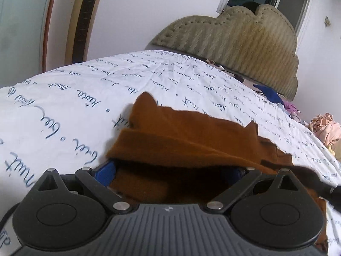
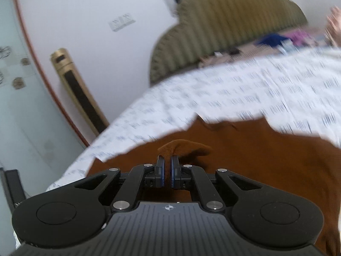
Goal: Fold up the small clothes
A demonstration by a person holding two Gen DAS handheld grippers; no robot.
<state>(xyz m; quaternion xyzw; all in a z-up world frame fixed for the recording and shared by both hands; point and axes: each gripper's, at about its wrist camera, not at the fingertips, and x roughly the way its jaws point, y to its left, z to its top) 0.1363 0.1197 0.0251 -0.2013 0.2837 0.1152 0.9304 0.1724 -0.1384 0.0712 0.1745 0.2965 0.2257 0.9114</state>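
A brown garment (image 1: 187, 132) lies on the white bedsheet with blue handwriting print (image 1: 64, 106). In the left wrist view my left gripper (image 1: 177, 170) is open wide; a fold of the brown cloth drapes over and between its blue-padded fingers (image 1: 106, 170), hiding the fingertips. In the right wrist view my right gripper (image 2: 168, 162) is shut on a pinched edge of the brown garment (image 2: 255, 160), which bunches up above the pads. The view is motion-blurred.
An olive tufted headboard (image 1: 245, 42) stands at the far end of the bed. Blue, purple and peach clothes (image 1: 324, 128) are piled at the right side. A gold tower unit (image 2: 78, 91) stands by the white wall on the left.
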